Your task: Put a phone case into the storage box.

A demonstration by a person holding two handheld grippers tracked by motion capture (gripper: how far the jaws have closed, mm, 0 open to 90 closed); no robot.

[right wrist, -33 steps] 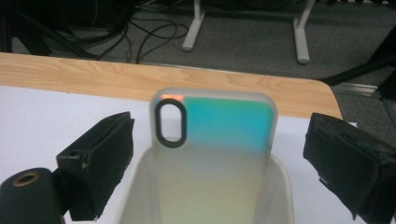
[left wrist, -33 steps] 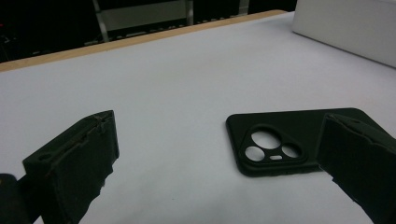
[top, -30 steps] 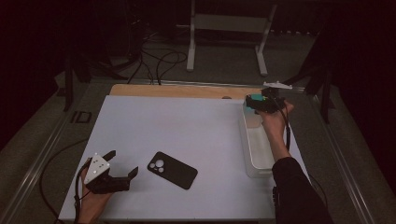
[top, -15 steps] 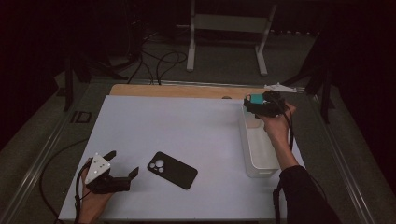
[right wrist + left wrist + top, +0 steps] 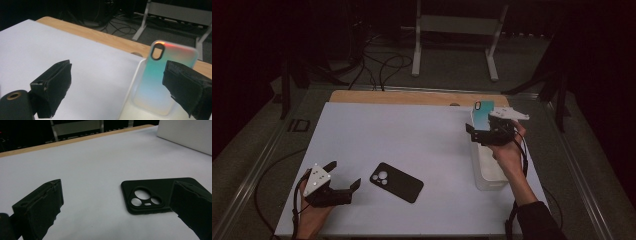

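A black phone case (image 5: 396,181) lies flat on the white table, camera cut-out up. My left gripper (image 5: 345,173) rests just left of it, open; in the left gripper view the black case (image 5: 150,195) lies ahead, its right end behind my right-hand jaw. A teal, iridescent phone case (image 5: 484,112) stands upright at the far end of a white bin (image 5: 488,172). My right gripper (image 5: 473,132) hovers over the bin's near-left side, open, with nothing between its fingers. In the right gripper view the teal case (image 5: 160,75) stands beyond the gripper (image 5: 117,85), partly behind one jaw.
The white bin's side (image 5: 187,135) also shows in the left gripper view. A wooden strip (image 5: 412,97) runs along the table's far edge. Cables and a metal stand (image 5: 457,25) lie on the floor beyond. Dark surroundings ring the table.
My right gripper has drawn back toward the person and down a little; the teal case now stands apart beyond it. The left gripper and black case have not moved.
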